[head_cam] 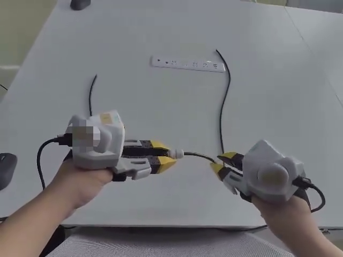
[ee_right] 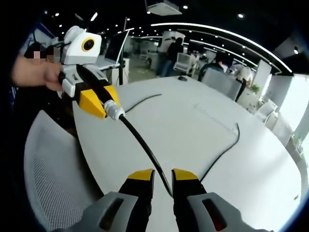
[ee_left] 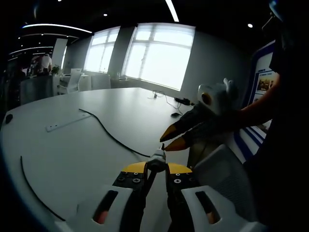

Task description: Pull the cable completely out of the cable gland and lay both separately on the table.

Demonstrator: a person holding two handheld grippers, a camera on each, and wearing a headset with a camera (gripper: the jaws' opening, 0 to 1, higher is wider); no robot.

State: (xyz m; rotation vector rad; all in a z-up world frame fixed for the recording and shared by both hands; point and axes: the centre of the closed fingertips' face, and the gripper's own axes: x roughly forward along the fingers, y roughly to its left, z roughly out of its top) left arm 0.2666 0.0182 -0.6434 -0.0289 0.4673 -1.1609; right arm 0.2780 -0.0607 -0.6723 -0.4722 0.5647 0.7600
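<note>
A small grey cable gland (head_cam: pixel 178 154) sits between the yellow tips of my left gripper (head_cam: pixel 170 155), which is shut on it just above the table's near edge. A black cable (head_cam: pixel 223 101) leaves the gland, runs right into my right gripper (head_cam: pixel 221 162), then trails away across the white table (head_cam: pixel 161 101). In the left gripper view the gland (ee_left: pixel 156 159) is clamped at the jaw tips of the left gripper (ee_left: pixel 155 170). In the right gripper view the cable (ee_right: pixel 140 140) passes between the pads of the right gripper (ee_right: pixel 163 178), shut on it, and still enters the gland (ee_right: pixel 114 110).
A white power strip (head_cam: pixel 187 64) lies further back on the table. A second, short black cable (head_cam: pixel 91 92) lies at the left. A dark mouse (head_cam: pixel 5 168) rests at the left edge, and a grey mesh chair (head_cam: pixel 161 243) is below the near edge.
</note>
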